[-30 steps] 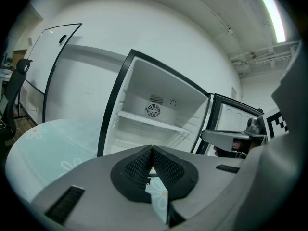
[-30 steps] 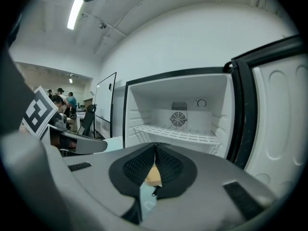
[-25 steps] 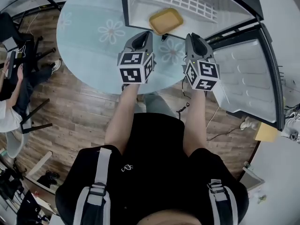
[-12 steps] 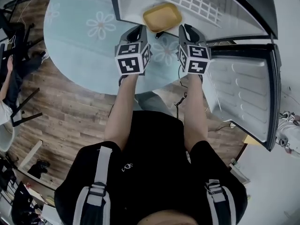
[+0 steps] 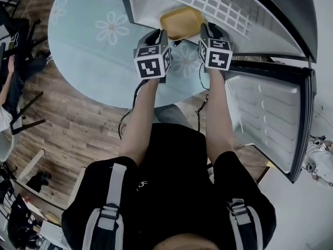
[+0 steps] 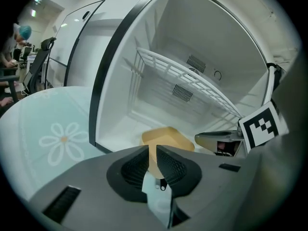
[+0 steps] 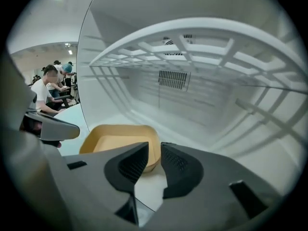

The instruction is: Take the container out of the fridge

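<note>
A shallow yellow container (image 5: 181,22) sits on the white floor of the open fridge (image 5: 270,22), near its front edge. My left gripper (image 5: 157,34) hovers just short of the container's left front corner, and my right gripper (image 5: 204,28) is at its right edge. In the left gripper view the jaws (image 6: 152,151) stand almost together with a thin slit, and the container (image 6: 169,137) lies beyond them. The right gripper (image 7: 154,151) shows the same thin slit, with the container (image 7: 120,138) just ahead and to the left. Neither holds anything.
A white wire shelf (image 5: 208,1) spans the fridge above the container. The fridge door (image 5: 270,119) hangs open at the right. The fridge stands on a round pale-blue table (image 5: 93,46) with flower prints. Chairs and a seated person (image 5: 4,92) are at the far left.
Both grippers have moved forward towards the fridge, from over the table to the container's two sides at the fridge mouth. The container has not moved.
</note>
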`<state>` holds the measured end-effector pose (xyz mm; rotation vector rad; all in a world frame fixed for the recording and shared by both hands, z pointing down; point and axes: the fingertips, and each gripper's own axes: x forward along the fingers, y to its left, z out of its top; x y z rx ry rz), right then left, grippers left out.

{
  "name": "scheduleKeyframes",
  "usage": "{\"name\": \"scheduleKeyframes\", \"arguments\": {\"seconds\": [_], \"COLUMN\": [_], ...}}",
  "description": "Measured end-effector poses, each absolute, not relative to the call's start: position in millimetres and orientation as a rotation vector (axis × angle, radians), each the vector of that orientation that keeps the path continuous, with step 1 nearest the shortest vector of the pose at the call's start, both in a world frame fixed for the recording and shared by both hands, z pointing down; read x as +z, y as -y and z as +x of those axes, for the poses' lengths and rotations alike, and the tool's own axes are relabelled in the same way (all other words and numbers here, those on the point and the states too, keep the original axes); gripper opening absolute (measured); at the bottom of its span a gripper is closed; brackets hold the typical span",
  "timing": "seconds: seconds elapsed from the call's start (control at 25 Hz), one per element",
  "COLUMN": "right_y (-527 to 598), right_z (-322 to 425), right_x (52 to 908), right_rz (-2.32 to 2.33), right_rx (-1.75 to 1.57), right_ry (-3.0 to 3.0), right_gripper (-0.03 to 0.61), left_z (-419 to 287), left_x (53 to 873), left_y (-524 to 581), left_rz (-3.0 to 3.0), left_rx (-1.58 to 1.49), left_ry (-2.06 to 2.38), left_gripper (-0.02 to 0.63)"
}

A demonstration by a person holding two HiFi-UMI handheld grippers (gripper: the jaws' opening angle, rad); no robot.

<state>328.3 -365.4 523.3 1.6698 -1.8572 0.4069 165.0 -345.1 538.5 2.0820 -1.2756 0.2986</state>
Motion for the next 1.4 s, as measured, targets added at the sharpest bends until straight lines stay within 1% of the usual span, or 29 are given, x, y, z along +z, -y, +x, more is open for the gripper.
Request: {"name": "scheduleKeyframes", "arguments": {"seconds": [0.28,0.32,0.4,0.6,0.64,0.72,0.76,0.84,1.04,1.24,1.4], "right_y": [381.1,381.7,382.2,379.7,378.9,377.2,376.4,375.4,370.5,356.4,343.9], "right_z": [336.3,335.8,334.8,336.2,336.1,337.7,339.0,340.1,335.6,328.3,315.2], "right_x": [546.1,548.7,553.6,558.7,558.8,558.9,558.5,556.7,553.1,546.9,536.8], "right_rz": [1.624,1.622,1.624,1.638,1.640,1.655,1.668,1.691,1.693,1.726,1.770], "right_rx": [0.438,0.457,0.496,0.533,0.535,0.537,0.539,0.546,0.542,0.589,0.616], "right_ry": [1.836,1.840,1.843,1.831,1.826,1.811,1.805,1.806,1.815,1.844,1.873], "right_gripper": [0.084,0.085,0.103,0.100,0.095,0.061,0.058,0.041,0.034,0.031,0.026], "left_z": [166.9,166.9,166.3,167.2,168.4,172.8,175.1,177.6,178.6,166.7,151.3], "left_x": [556.9,559.8,563.7,561.1,559.5,558.4,560.0,567.2,575.1,558.8,536.8], "left_y": [351.1,351.6,352.8,351.4,350.6,349.0,348.3,347.3,346.0,348.6,348.7], "left_rz": [2.014,2.009,2.000,2.007,2.013,2.028,2.033,2.028,2.005,2.029,2.074], "left_rx": [0.302,0.295,0.277,0.253,0.243,0.237,0.249,0.289,0.305,0.252,0.226], "left_ry": [1.300,1.296,1.285,1.262,1.252,1.235,1.232,1.231,1.235,1.287,1.338], "left_gripper": [0.055,0.063,0.068,0.067,0.067,0.067,0.080,0.084,0.089,0.027,0.015]}}
